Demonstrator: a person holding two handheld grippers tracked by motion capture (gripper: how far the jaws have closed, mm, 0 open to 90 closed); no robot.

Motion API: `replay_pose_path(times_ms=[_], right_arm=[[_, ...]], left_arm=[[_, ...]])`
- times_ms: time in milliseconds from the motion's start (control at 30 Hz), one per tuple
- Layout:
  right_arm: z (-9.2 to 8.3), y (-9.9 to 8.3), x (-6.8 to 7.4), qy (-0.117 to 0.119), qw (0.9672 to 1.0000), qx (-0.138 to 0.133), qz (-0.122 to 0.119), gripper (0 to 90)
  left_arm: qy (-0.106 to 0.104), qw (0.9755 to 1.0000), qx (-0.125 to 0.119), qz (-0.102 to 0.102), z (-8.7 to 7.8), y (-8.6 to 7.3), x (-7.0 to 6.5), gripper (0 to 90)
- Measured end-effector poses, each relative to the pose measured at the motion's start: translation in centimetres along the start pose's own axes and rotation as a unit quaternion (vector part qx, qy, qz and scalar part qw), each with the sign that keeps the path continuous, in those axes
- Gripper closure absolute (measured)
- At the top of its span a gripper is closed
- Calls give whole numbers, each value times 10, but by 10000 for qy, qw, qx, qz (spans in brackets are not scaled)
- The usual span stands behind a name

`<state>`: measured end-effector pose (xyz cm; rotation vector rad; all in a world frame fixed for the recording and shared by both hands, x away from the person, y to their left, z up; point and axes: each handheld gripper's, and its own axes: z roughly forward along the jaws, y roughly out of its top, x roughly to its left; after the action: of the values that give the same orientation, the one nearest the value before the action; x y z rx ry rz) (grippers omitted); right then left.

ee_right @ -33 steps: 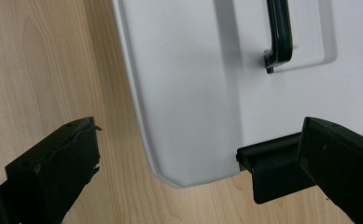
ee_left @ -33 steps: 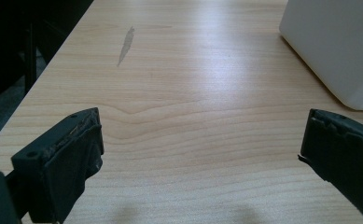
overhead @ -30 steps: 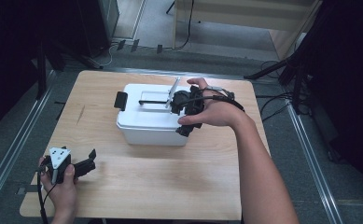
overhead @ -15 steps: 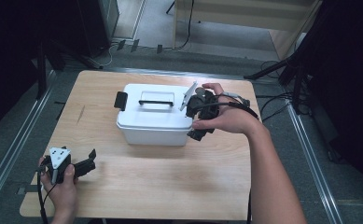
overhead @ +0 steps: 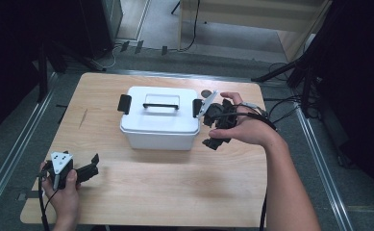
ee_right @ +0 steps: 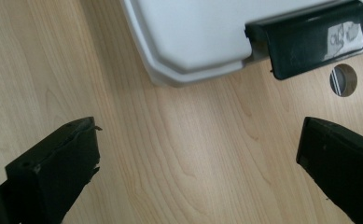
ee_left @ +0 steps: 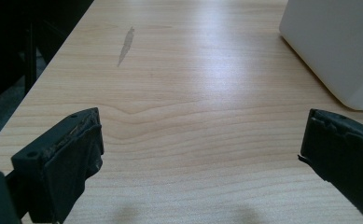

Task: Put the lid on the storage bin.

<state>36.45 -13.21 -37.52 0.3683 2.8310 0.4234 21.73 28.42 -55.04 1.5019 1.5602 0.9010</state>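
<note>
Near the middle of the wooden table (overhead: 175,202) sits the white lidded box (overhead: 158,126), long side toward the person, with a black carry handle (overhead: 161,103) lying flat on its lid and a black latch at each short end. Right gripper (overhead: 217,126) hovers just beside the box's right end, touching nothing; its jaws stand wide apart and empty, and in the right gripper view the right-end latch (ee_right: 310,39) lies ahead of them, apart from both. Left gripper (overhead: 81,172) rests well away from the box, toward the table's near left corner, jaws likewise spread with nothing between; the box's corner (ee_left: 338,51) is visible ahead. Risk, as a judgement: the latch is smooth, glossy plastic with a worn pale sticker, so a jaw pad could slip off it; pushing sideways on the latch could slide the box across the slick laminate, since the left gripper is not bracing it. Box: matte white plastic, rounded corners, stepped lid rim. Table: pale wood-grain surface, one grey scuff left of the box, a round cable hole (ee_right: 343,80) just beyond the latch.
</note>
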Motion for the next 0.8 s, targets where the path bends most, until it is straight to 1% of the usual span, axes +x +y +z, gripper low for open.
replay_pose_path(times_ms=[67, 100, 433, 533, 600, 800], right_arm=[[1, -2, 0, -8, 10000, -24, 16, 0], [2, -8, 0, -34, 10000, -47, 64, 0], [10, -37, 4, -146, 9988, -246, 396, 0], [13, -47, 6, -155, 9980, -310, 531, 0], [15, -55, 6, -166, 9970, -373, 663, 0], [19, -73, 11, -230, 9945, -535, 875, 0]], left_arm=[[-3, 10000, -2, 3, 0, 0, 0, 0], [-2, 10000, 2, 2, 0, 0, 0, 0], [2, 10000, -7, 26, 0, 0, 0, 0], [3, 10000, -6, 26, 0, 0, 0, 0], [2, 10000, -4, 29, 0, 0, 0, 0], [6, 10000, -5, 28, 0, 0, 0, 0]])
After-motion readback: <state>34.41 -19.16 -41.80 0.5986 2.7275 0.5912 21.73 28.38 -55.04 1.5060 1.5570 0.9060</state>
